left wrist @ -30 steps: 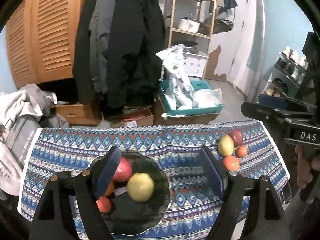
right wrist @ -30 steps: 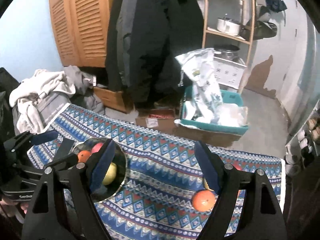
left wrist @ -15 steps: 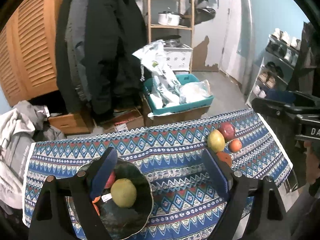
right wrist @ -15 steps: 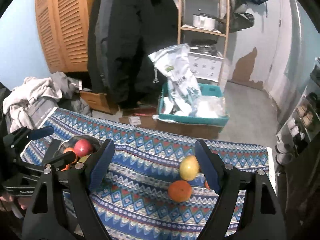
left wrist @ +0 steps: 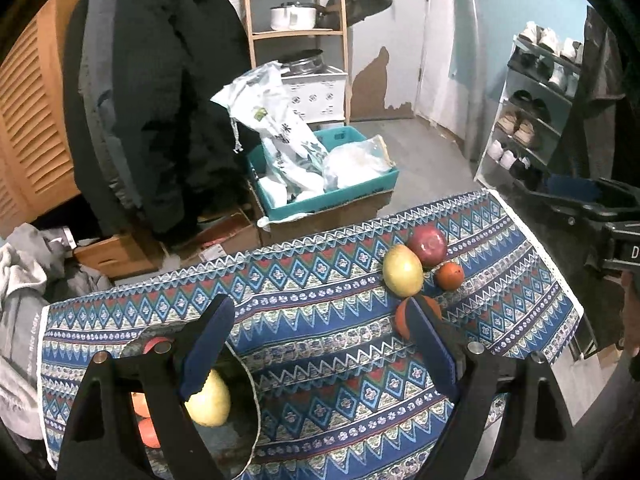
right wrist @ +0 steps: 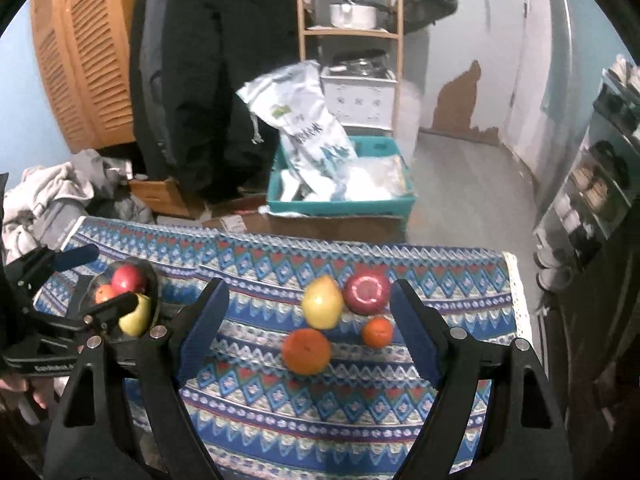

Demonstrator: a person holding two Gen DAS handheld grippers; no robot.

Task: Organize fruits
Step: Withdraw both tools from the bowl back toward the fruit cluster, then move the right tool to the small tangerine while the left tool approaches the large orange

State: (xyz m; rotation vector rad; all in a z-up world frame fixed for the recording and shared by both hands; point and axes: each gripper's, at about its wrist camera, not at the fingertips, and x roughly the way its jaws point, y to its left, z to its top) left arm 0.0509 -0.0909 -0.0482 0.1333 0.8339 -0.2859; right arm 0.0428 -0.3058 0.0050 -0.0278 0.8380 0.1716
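1. The left gripper point(left wrist: 320, 344) has its jaws set wide with nothing between the pads; they have just been opening further. Its fingers point(left wrist: 208, 340) hang over the patterned tablecloth point(left wrist: 320, 280).
2. Under the left finger, at 7 o'clock in the left wrist view, sits a dark glass bowl point(left wrist: 252, 400) holding a yellow-green apple point(left wrist: 210, 398) and orange fruit partly hidden by the finger.
3. The right gripper point(right wrist: 308, 320) also has wide, empty jaws, held above the cloth.
4. Between its fingers, near the centre of the right wrist view, four loose fruits lie in a cluster: a yellow apple point(right wrist: 322, 307), a red pomegranate point(right wrist: 367, 293) just beside it at 3 o'clock, a large orange point(right wrist: 306, 351) at 6 o'clock of the apple, and a small orange point(right wrist: 377, 332) near the right finger.
5. In the same view the bowl point(right wrist: 154, 280) lies at 9 o'clock, well apart from the cluster, with a red apple point(right wrist: 128, 279) in it.
6. Past the table, at 12 o'clock, a teal crate point(right wrist: 344, 204) holds plastic bags.
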